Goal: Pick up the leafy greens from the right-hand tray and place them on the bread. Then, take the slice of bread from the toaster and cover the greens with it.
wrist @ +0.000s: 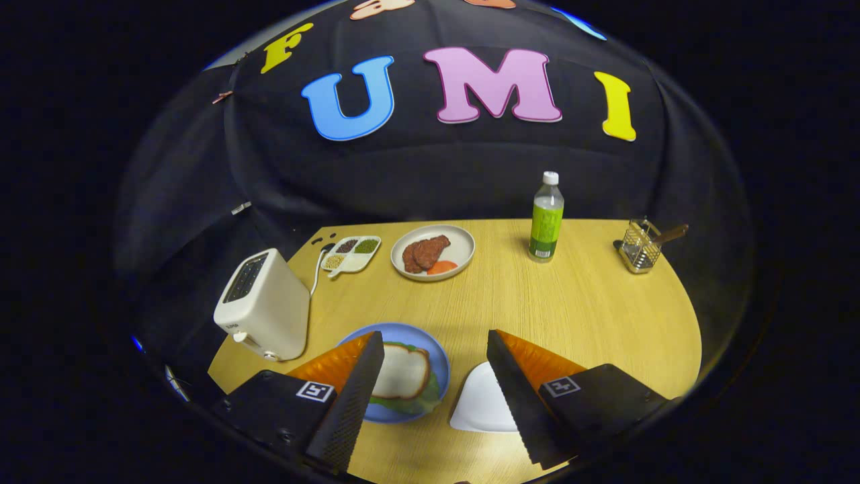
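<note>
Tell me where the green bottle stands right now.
In the gripper view, the green bottle stands upright toward the far side of the table, between the plate of meat and the wire holder, well beyond the open gripper.

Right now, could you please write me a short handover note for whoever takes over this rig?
Gripper: open, holding nothing, raised above the table's near edge.
Blue plate: partly behind one finger; it carries a bread slice with leafy greens showing under its edges.
White tray: beside the plate, by the other finger; nothing visible on its exposed part.
Toaster: beside the plate; no slice rises from its slots.
Done, as far as it looks: greens placed and covered.
Left: probably nothing; check that the top slice sits square.
</note>
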